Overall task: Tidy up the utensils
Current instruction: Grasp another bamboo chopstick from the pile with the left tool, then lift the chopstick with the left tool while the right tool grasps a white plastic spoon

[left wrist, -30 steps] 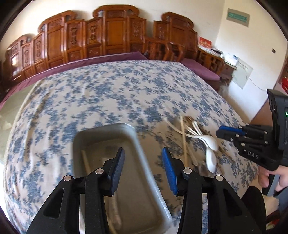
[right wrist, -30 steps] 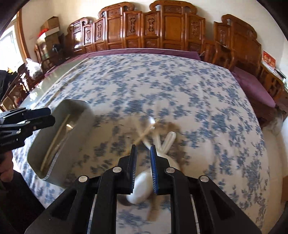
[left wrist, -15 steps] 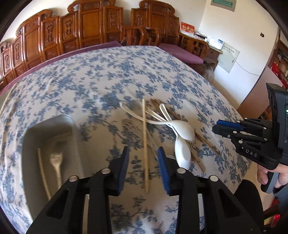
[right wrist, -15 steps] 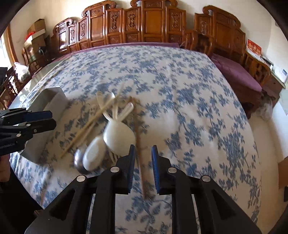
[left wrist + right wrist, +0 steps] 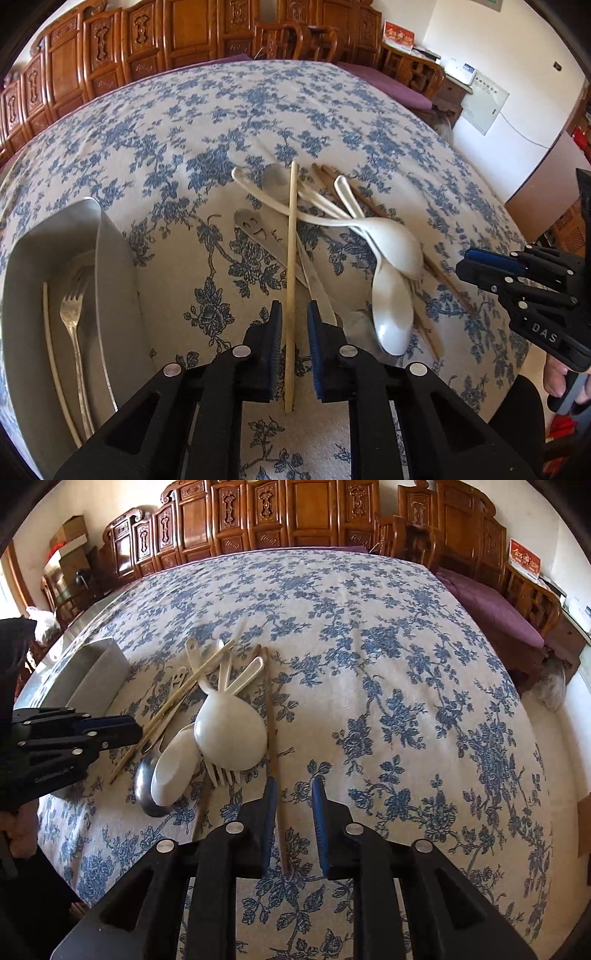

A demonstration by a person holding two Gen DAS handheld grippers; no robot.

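While the left gripper (image 5: 292, 325) low in the frame narrows around the pale chopstick (image 5: 291, 258) without yet pinching it, and the right gripper (image 5: 293, 797) stands narrow over a brown chopstick (image 5: 274, 760), each should clamp one stick only, clear of the white spoons (image 5: 393, 266), for the metal tray (image 5: 22, 295) at left.
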